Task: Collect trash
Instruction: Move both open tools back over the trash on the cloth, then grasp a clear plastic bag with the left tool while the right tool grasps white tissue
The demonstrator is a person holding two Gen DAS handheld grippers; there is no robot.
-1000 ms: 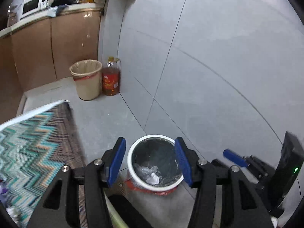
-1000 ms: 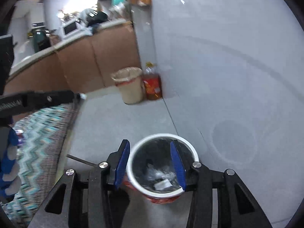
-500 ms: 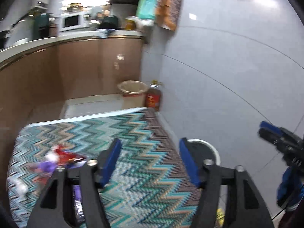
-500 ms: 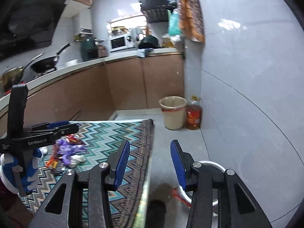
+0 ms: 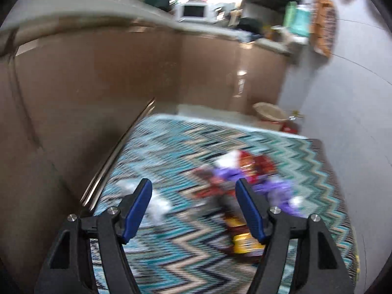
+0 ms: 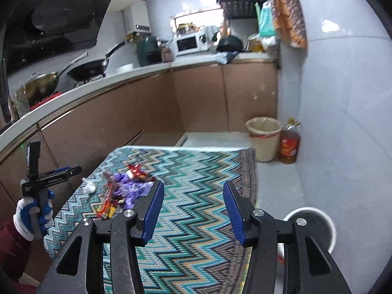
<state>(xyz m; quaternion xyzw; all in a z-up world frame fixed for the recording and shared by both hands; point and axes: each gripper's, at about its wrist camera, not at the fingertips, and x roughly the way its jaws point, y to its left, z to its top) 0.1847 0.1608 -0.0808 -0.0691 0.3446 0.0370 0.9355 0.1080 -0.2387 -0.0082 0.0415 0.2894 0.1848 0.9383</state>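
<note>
I'm seeing the trash pile (image 6: 125,191) sitting left of centre in the right wrist frame: crumpled purple, red and yellow wrappers, loosely heaped. A white wad (image 6: 88,186) is lying just left of it. The white-rimmed bin (image 6: 325,223) is standing upright at lower right, partly hidden.

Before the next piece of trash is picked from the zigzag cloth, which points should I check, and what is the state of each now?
1. Left hand-held gripper holds nothing: ok, open, no wrapper between its pads.
2. Right hand-held gripper holds nothing: ok, jaws opening, only zigzag cloth behind.
3. Trash remaining: ok, wrapper pile lies on the cloth's left part.
4. Single target chosen: cannot tell, left view is blurred.
5. White bin reachable: ok, on the floor right of the cloth.
</note>
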